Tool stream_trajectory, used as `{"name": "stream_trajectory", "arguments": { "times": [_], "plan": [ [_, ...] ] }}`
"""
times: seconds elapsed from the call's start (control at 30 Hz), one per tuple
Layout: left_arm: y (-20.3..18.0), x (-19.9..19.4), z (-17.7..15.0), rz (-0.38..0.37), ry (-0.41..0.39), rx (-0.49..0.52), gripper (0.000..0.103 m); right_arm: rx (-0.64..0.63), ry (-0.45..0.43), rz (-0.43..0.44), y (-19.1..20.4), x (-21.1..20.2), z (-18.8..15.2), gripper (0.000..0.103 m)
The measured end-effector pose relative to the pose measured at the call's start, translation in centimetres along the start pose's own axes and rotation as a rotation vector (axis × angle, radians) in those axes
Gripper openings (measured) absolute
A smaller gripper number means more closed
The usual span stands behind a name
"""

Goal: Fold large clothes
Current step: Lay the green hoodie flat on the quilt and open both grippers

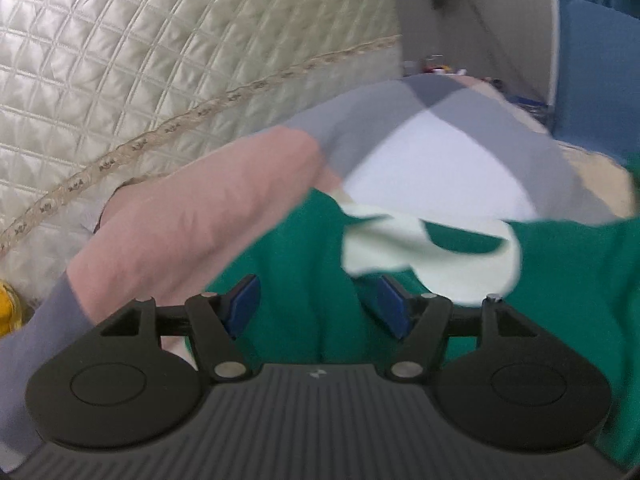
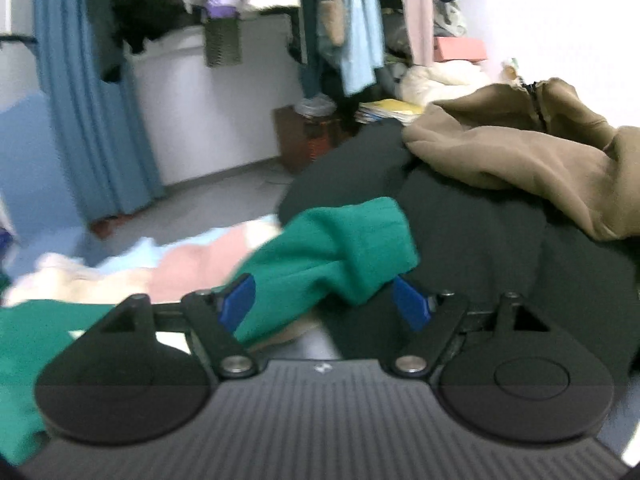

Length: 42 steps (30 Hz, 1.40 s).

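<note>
On the patchwork bedspread [image 1: 440,160], both hand-held grippers [image 1: 316,304] [image 2: 326,300] gape, seemingly loose around the green garment [image 2: 340,248].

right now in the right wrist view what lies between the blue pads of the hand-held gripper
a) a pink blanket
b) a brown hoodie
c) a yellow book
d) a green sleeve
d: the green sleeve runs between the blue pads of the right hand-held gripper, whose jaws stand apart without pressing it.

A bed covered with a blanket of large pink, grey and white patches [image 1: 436,160] carries the clothes: a green garment with pale lettering [image 1: 288,256], a black garment [image 2: 480,240], and a tan zipped sweatshirt [image 2: 520,152] atop it.
</note>
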<state>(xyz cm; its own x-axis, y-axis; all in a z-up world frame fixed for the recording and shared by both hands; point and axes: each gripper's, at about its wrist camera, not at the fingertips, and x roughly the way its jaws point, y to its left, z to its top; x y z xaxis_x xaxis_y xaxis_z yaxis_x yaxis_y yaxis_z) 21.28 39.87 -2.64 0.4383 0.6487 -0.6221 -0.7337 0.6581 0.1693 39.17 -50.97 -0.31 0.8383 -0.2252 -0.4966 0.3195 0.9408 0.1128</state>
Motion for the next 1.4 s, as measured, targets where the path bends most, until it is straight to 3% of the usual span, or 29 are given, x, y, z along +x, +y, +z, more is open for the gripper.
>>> {"name": "stream_trajectory", "arguments": {
  "times": [0.3, 0.47, 0.63, 0.83, 1.0, 1.17, 1.27, 1.4],
  "plan": [
    [-1.9, -10.9, -4.2, -0.262, 0.012, -0.04, 0.07, 0.001, 0.006, 0.19, 5.3, -12.3, -1.1, 0.078],
    [-4.6, -15.3, -6.9, -0.365, 0.017, -0.002, 0.07, 0.024, 0.067, 0.309, 8.3, -17.6, -4.2, 0.078],
    [-8.1, -19.0, -10.4, -0.467, 0.044, 0.034, 0.07, -0.024, 0.156, 0.383, 10.7, -20.3, -9.2, 0.078],
    [-13.3, -22.7, -15.5, -0.593, 0.143, 0.108, 0.07, -0.043, 0.31, 0.433, 11.9, -19.9, -15.1, 0.077],
    [-16.1, -24.5, -19.3, -0.668, 0.133, 0.171, 0.07, -0.123, 0.355, 0.443, 13.0, -19.5, -18.9, 0.077],
    [-17.3, -23.1, -22.0, -0.649, 0.111, 0.206, 0.07, -0.226, 0.407, 0.475, 13.2, -18.6, -21.5, 0.077],
    [-17.8, -21.9, -22.7, -0.639, 0.108, 0.208, 0.07, -0.222, 0.431, 0.492, 13.2, -17.8, -21.8, 0.077],
    [-18.2, -20.6, -22.6, -0.636, 0.096, 0.227, 0.07, -0.238, 0.398, 0.491, 13.0, -17.6, -21.2, 0.077]
  ]
}}
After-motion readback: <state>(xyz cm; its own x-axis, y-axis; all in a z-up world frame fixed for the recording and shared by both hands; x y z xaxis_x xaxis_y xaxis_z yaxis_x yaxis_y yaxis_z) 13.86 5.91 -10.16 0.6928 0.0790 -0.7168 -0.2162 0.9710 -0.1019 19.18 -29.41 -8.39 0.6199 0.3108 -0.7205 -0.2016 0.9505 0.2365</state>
